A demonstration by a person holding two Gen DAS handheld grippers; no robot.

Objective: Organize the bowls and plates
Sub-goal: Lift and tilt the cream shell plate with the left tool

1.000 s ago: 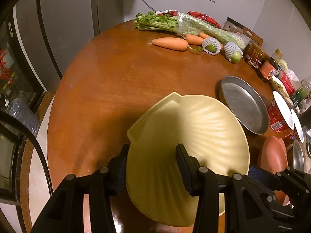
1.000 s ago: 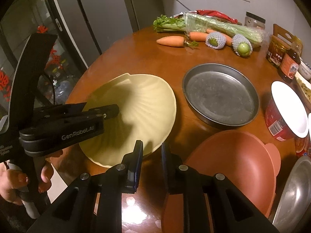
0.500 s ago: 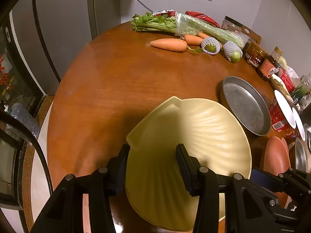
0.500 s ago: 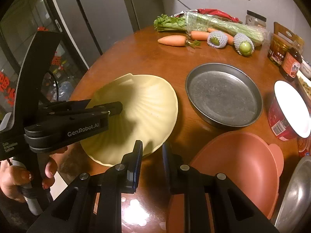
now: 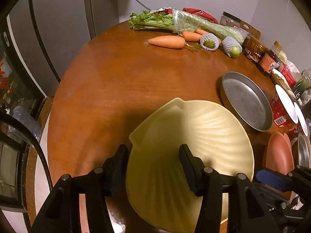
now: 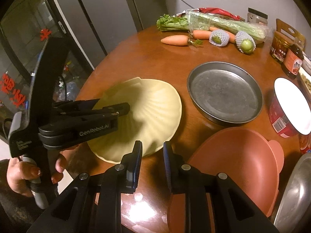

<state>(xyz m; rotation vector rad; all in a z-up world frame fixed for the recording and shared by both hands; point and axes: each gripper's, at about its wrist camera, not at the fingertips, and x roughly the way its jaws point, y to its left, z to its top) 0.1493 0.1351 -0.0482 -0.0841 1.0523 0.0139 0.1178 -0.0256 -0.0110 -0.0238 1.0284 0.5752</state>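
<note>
The yellow shell plate (image 5: 194,145) lies on the tabletop (image 5: 126,77) near its front edge, hinge notch aimed at the far left and fan spreading toward the metal pan (image 5: 245,102), and it has sunk flatter than a second ago. The left tool (image 5: 153,155) straddles its near rim with jaws opening, pads now off it, while the right tool (image 6: 152,151) hangs narrow, its jaws opening on nothing, beside the pink bowl (image 6: 233,165). The plate's near edge is hidden behind the tools.
</note>
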